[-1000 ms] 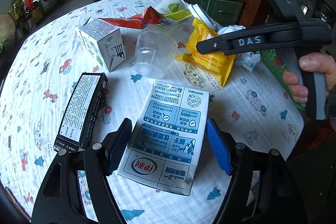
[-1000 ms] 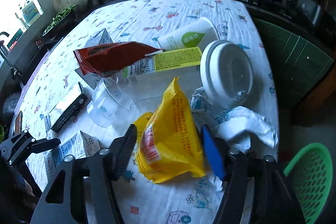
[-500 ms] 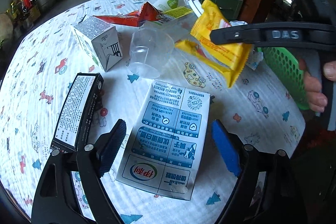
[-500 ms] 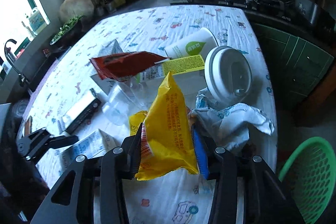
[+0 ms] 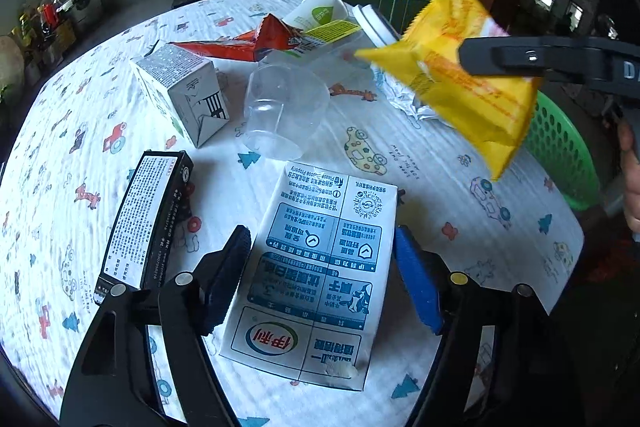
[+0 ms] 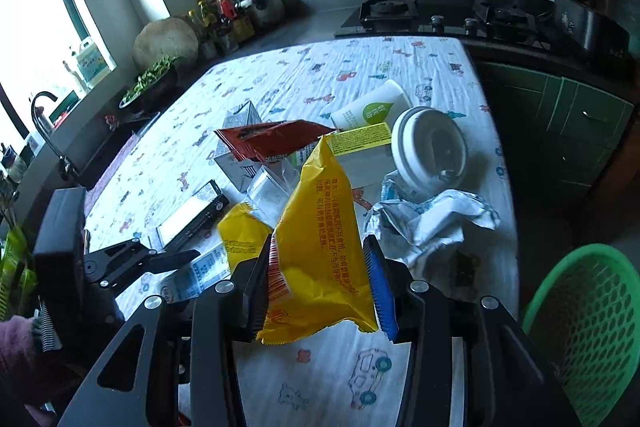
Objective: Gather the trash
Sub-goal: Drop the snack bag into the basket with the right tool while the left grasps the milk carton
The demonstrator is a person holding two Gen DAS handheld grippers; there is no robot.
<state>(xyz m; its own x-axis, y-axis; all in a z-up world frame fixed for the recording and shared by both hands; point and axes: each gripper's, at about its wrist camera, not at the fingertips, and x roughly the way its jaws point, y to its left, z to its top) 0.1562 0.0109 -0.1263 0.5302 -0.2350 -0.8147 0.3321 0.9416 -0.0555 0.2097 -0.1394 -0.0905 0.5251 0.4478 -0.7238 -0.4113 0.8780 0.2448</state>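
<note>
My right gripper [image 6: 322, 287] is shut on a yellow snack bag [image 6: 320, 247] and holds it in the air above the table's right side; the bag also shows in the left wrist view [image 5: 460, 83]. My left gripper [image 5: 324, 279] is open, its pads on either side of a flat blue-and-white milk carton [image 5: 320, 267] lying on the tablecloth. A green basket [image 6: 588, 331] stands beyond the table's right edge, also seen in the left wrist view [image 5: 560, 151].
On the cloth lie a black box [image 5: 144, 223], a grey carton [image 5: 180, 95], a clear plastic cup [image 5: 284, 111], a red wrapper [image 5: 248, 43], a white paper cup [image 6: 372, 107], a white lid [image 6: 430, 147] and crumpled paper [image 6: 432, 219]. A stove and counter are behind.
My right gripper has closed on the yellow bag and lifted it off the table toward the right. My left gripper has stayed open around the milk carton.
</note>
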